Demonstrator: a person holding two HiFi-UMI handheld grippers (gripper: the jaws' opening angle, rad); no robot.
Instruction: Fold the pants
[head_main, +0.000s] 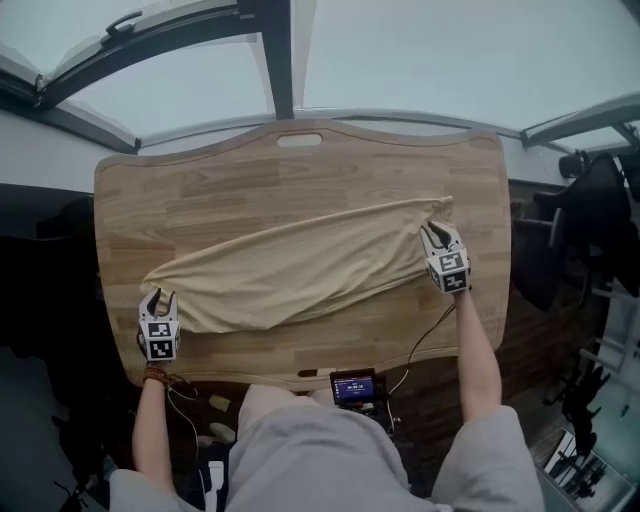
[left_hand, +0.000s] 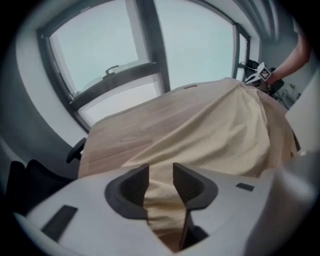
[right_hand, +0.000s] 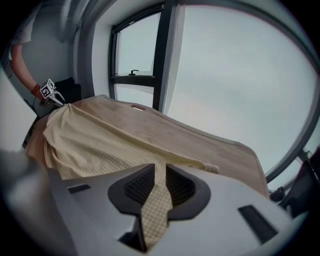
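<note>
Beige pants (head_main: 300, 265) lie stretched slantwise across the wooden table (head_main: 250, 170), from low left to high right. My left gripper (head_main: 158, 297) stands at their left end near the table's front corner. In the left gripper view its jaws (left_hand: 161, 182) stand wide apart, with cloth (left_hand: 215, 135) lying between and beyond them. My right gripper (head_main: 436, 233) is at the pants' right end. In the right gripper view a narrow strip of the cloth (right_hand: 90, 145) fills the small gap between its jaws (right_hand: 160, 182) and touches both pads.
A small black device with a screen (head_main: 355, 387) sits at the table's front edge, and a cable runs from it toward the right arm. A dark chair and gear (head_main: 590, 220) stand to the right of the table. Windows run behind the far edge.
</note>
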